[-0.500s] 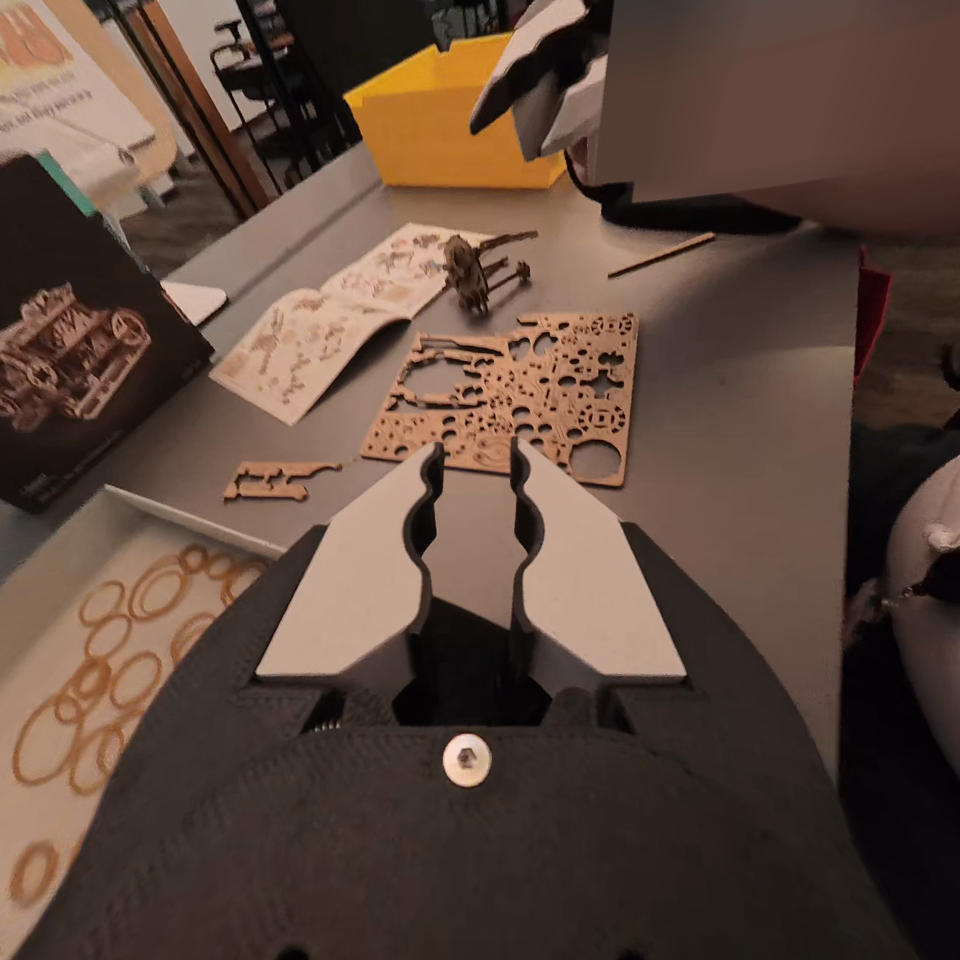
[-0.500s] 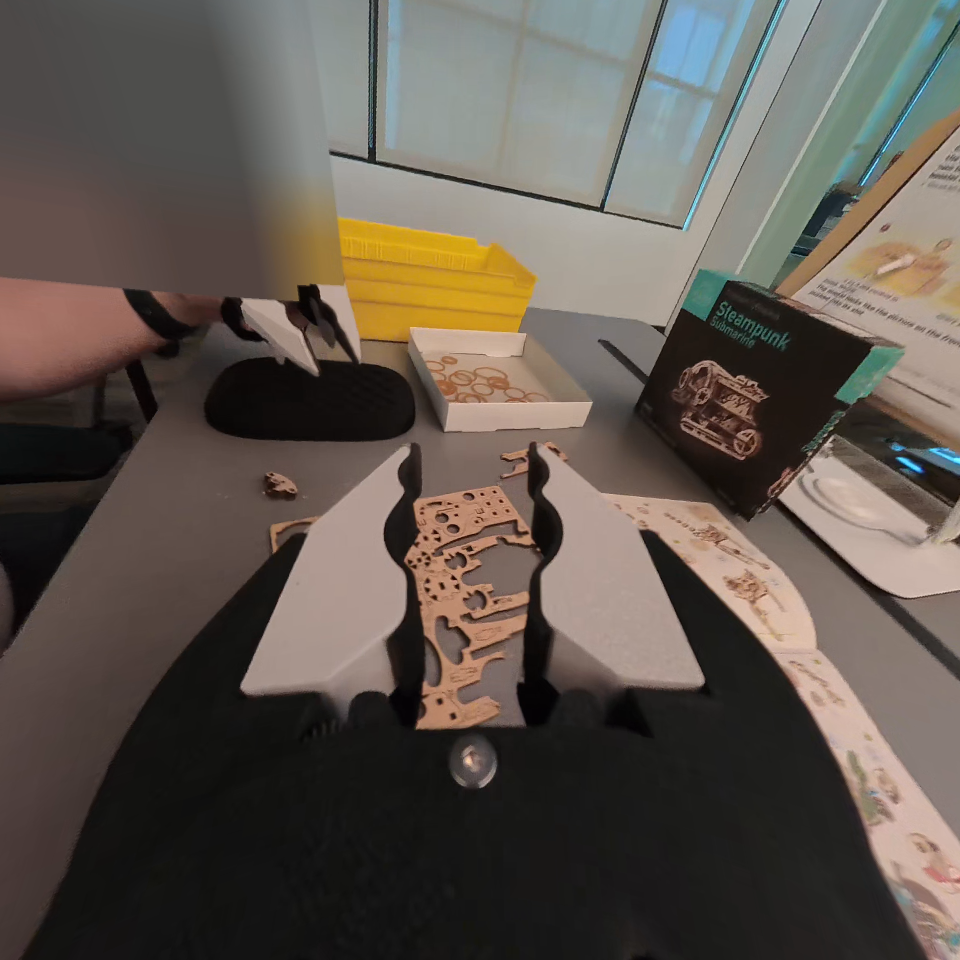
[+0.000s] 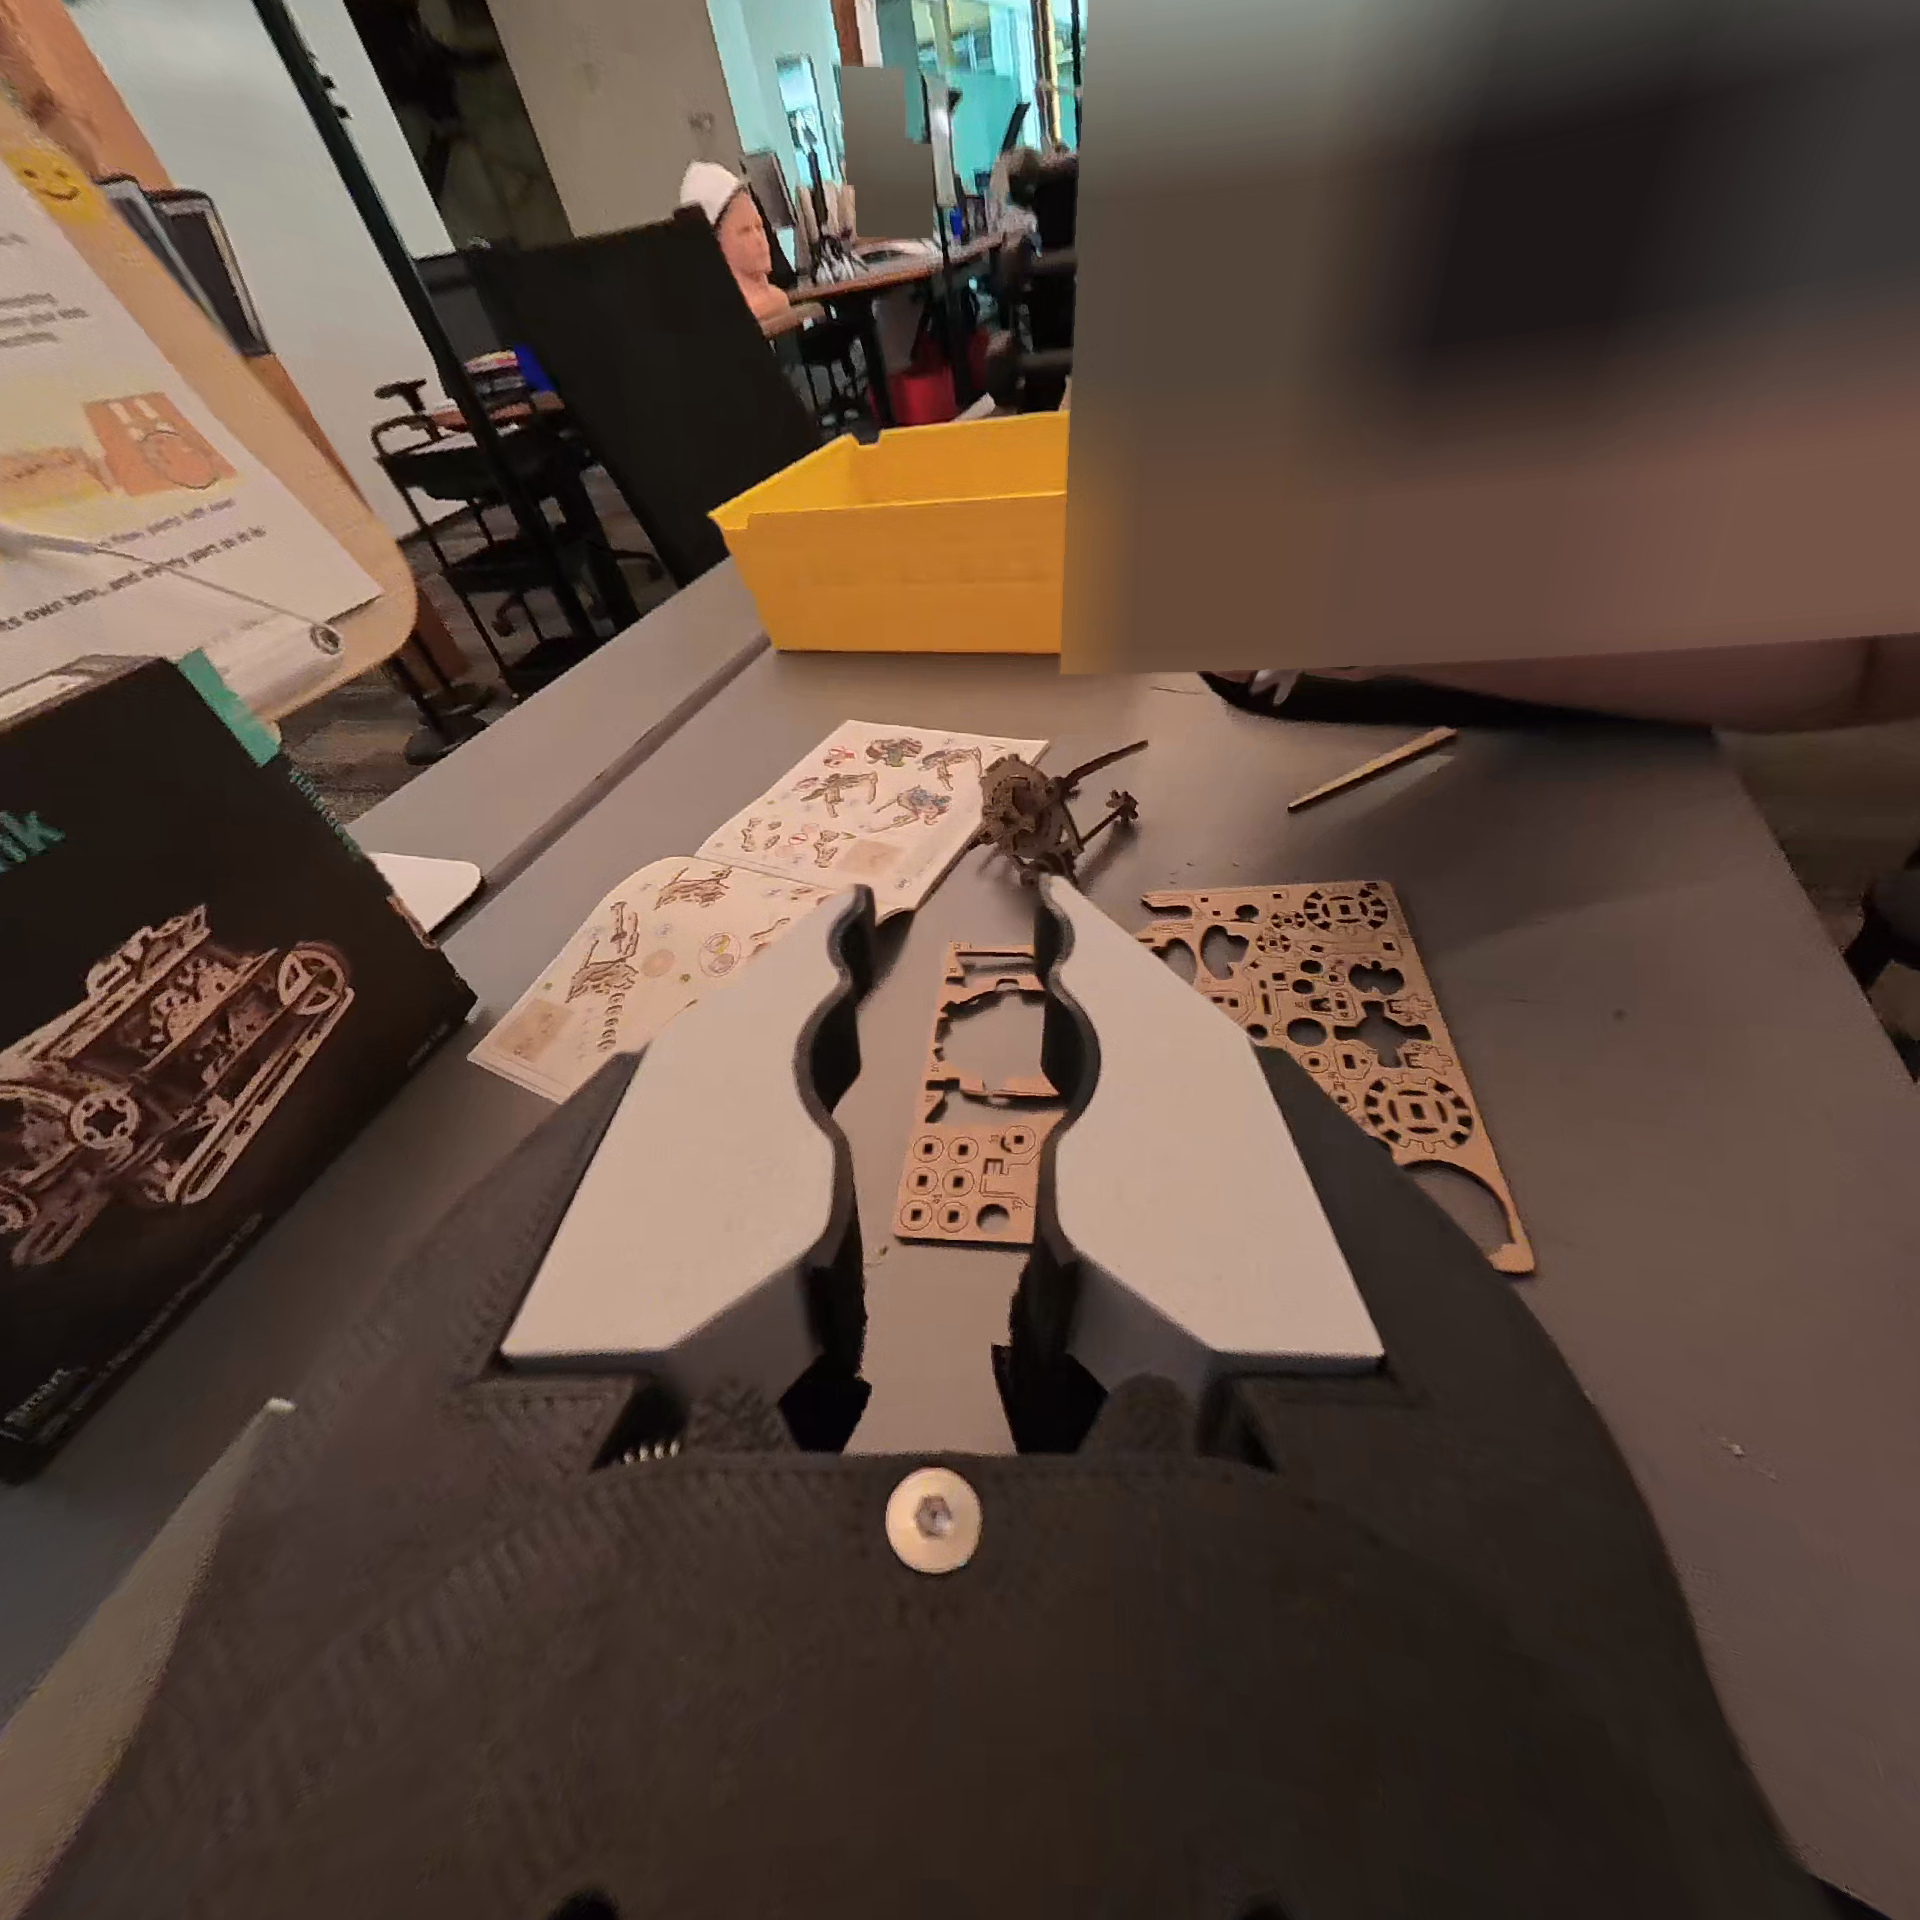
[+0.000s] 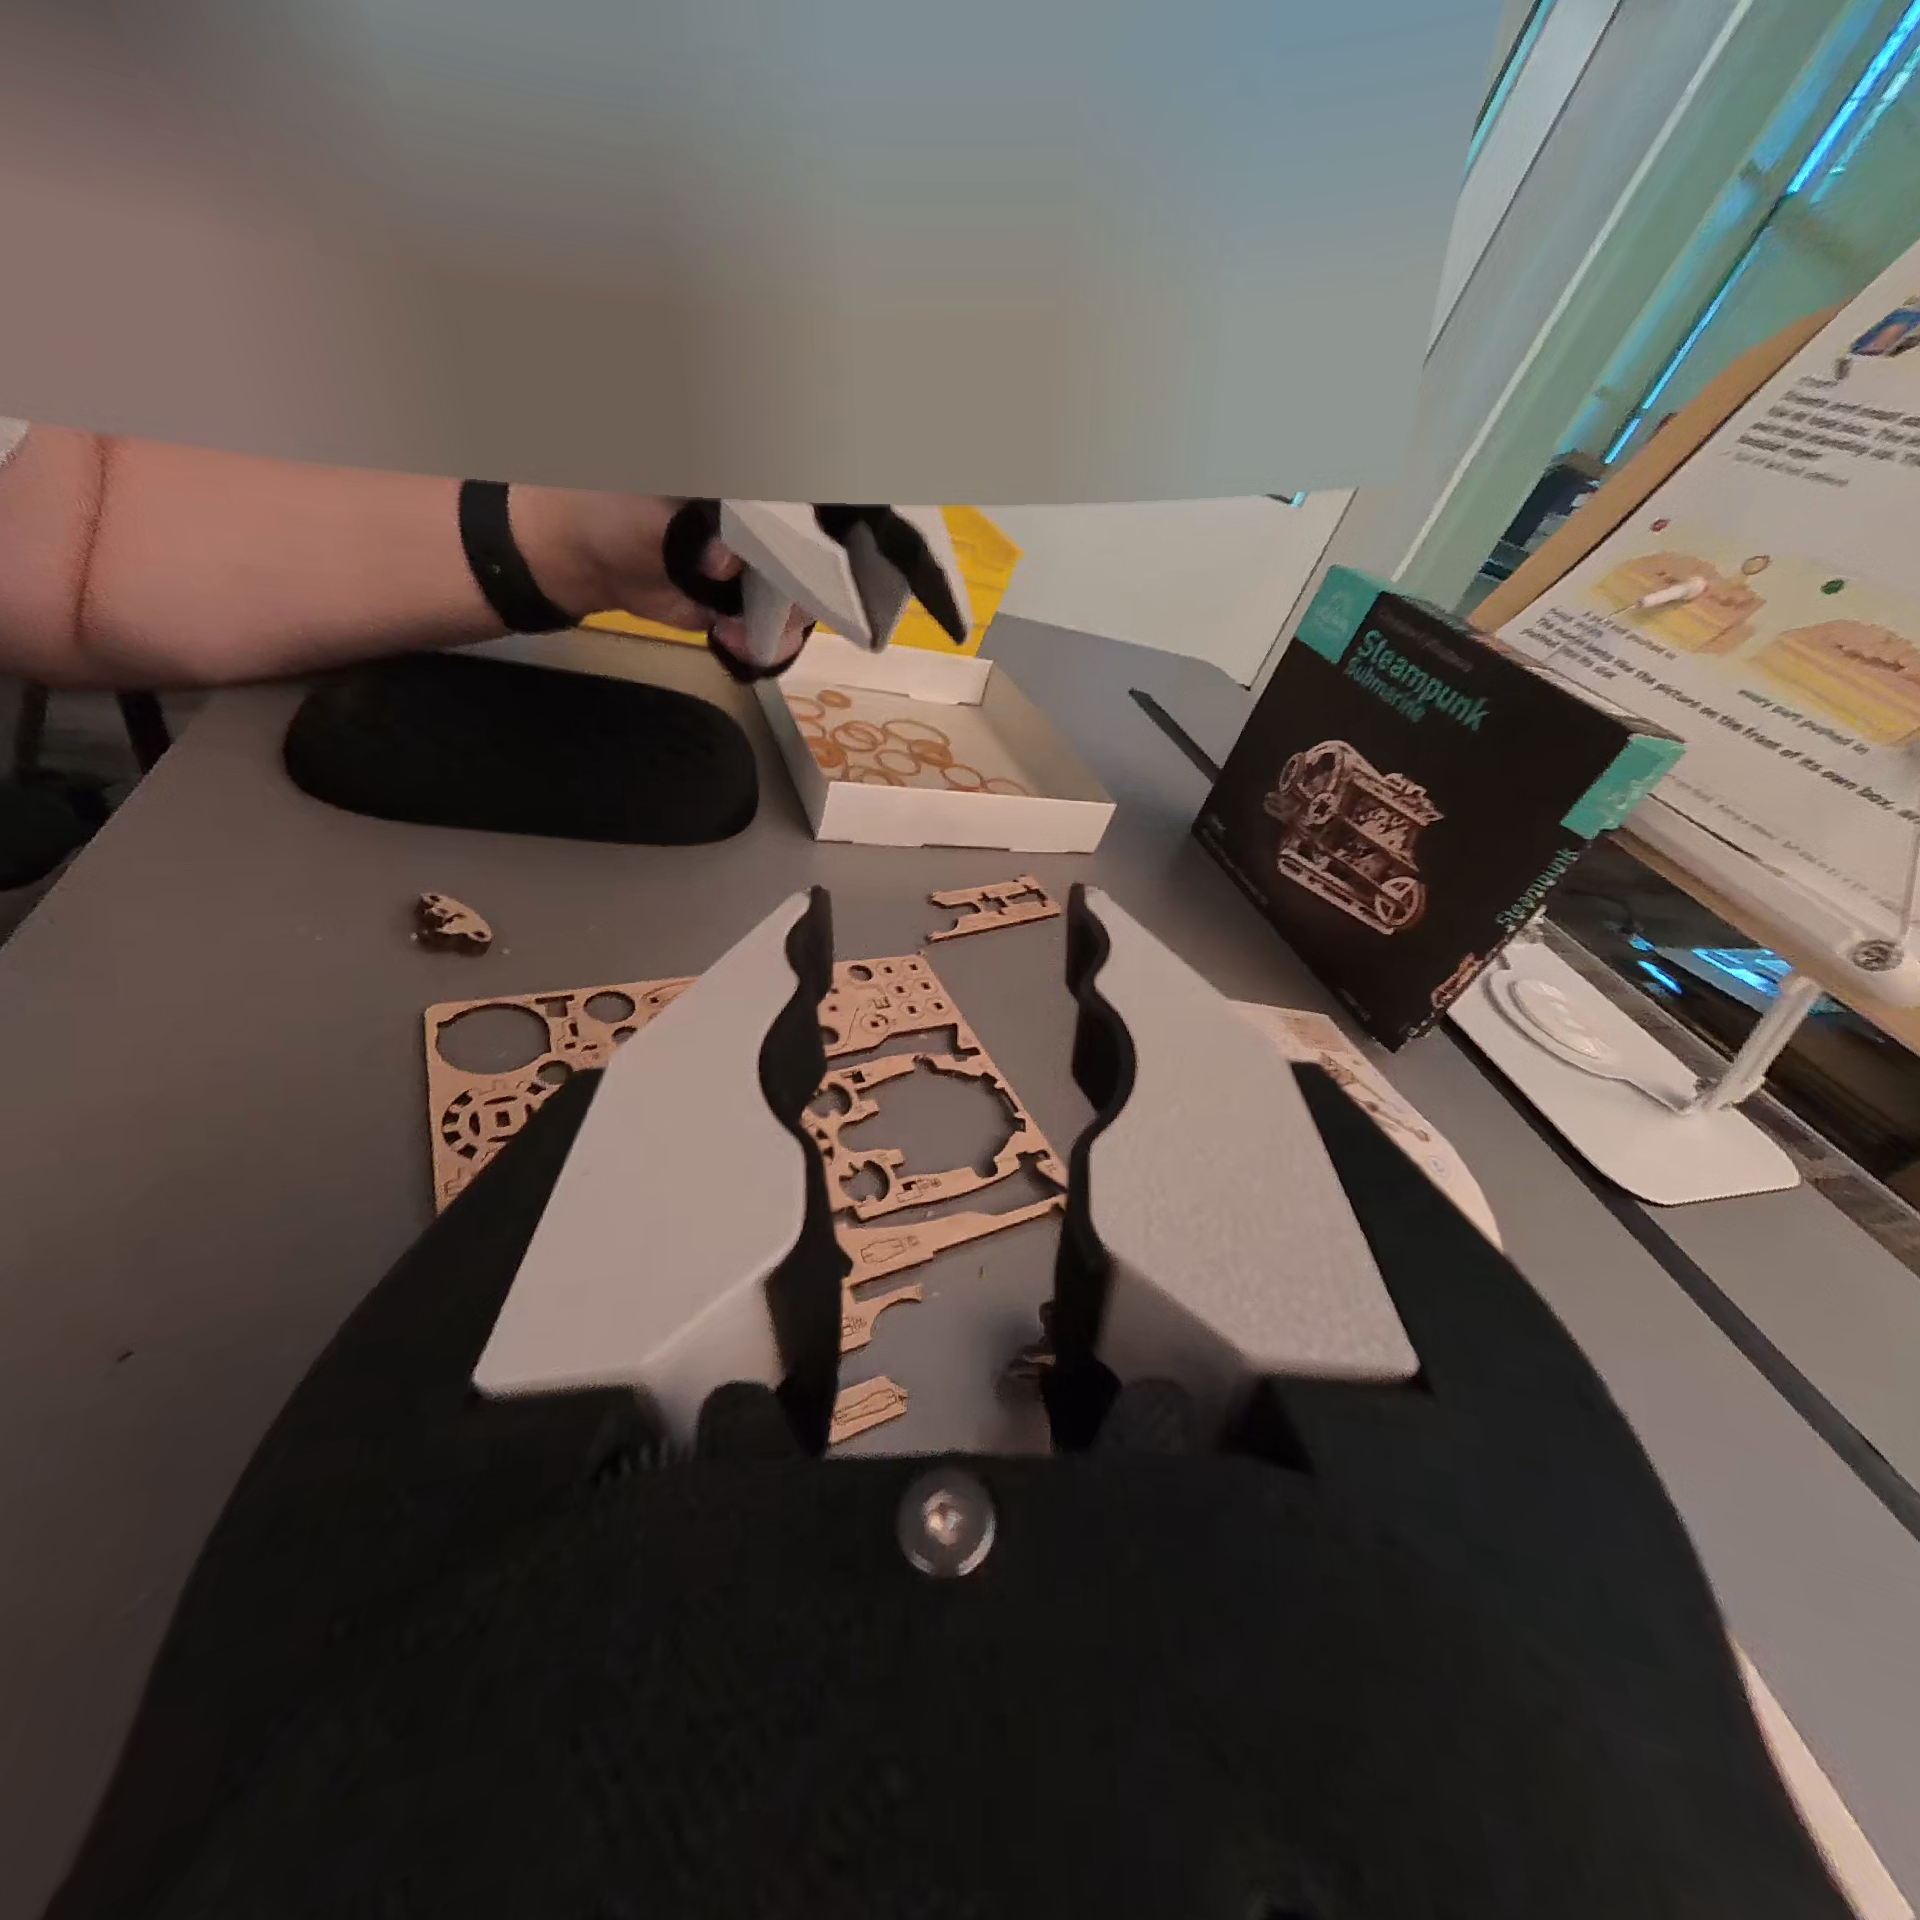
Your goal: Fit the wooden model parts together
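Left hand-held gripper (image 3: 951, 914): spread, empty, hovering above a small sheet (image 3: 971, 1101) lying flat on the surface (image 3: 1621, 1143).
Right hand-held gripper (image 4: 945, 904): spread, empty, above the cut-out sheet (image 4: 925, 1132).
Large sheet (image 3: 1340, 1008): flat, just right of the small one.
Model (image 3: 1029, 816): part-built, dark, standing beyond the left fingertips, beside the open booklet (image 3: 758, 914).
Loose piece (image 4: 992, 906): between the right fingertips and the white tray (image 4: 966, 821).
Tray: holding wooden rings (image 4: 894, 748).
Dark piece (image 4: 452, 923): lying alone, left of the sheets.
Box (image 4: 1423, 810): upright, at the right edge.
Yellow bin (image 3: 904, 561): at the far end.
Stick (image 3: 1371, 769): near the far right.
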The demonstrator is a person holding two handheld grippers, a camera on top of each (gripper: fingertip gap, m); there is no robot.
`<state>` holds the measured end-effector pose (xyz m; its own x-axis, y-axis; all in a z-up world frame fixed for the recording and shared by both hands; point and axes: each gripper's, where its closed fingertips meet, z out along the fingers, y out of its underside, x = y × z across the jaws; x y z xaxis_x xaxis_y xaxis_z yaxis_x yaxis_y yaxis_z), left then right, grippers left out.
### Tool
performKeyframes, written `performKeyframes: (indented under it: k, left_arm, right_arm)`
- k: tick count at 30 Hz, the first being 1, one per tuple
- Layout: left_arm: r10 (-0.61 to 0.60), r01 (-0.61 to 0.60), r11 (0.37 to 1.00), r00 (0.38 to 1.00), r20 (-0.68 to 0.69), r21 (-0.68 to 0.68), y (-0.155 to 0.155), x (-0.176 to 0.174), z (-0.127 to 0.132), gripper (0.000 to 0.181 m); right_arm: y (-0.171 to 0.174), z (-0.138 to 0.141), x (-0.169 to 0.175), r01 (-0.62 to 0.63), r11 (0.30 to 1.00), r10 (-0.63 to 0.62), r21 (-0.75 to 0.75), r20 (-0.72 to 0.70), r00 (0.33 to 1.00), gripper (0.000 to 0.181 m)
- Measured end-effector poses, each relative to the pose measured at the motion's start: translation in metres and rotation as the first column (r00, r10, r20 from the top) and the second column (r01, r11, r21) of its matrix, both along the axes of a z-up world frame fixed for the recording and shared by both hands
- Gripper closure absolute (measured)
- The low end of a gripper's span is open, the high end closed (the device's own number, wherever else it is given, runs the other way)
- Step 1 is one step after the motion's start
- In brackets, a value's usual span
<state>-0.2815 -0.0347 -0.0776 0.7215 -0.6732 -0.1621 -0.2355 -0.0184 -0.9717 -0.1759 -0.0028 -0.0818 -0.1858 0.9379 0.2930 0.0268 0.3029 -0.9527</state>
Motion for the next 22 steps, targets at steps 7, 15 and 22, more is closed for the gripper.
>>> performKeyframes:
  k: [7, 15, 22]
  left_arm:
    - [-0.034, 0.029, 0.998, 0.995, 0.097, 0.055, -0.013, 0.007, -0.003, 0.143]
    - [0.009, -0.021, 0.995, 0.992, 0.122, 0.100, -0.009, -0.002, 0.000, 0.143]
    - [0.024, -0.036, 0.995, 0.992, 0.125, 0.094, -0.007, -0.004, -0.003, 0.148]
  right_arm:
    - [0.027, 0.002, 0.001, 0.131, 0.977, -0.137, -0.169, -0.026, 0.990, 0.131]
    - [0.040, -0.002, 0.001, 0.222, 0.970, -0.226, -0.100, -0.030, 0.974, 0.131]
    - [0.038, -0.016, -0.004, 0.236, 0.969, -0.235, -0.077, 0.020, 0.972, 0.131]
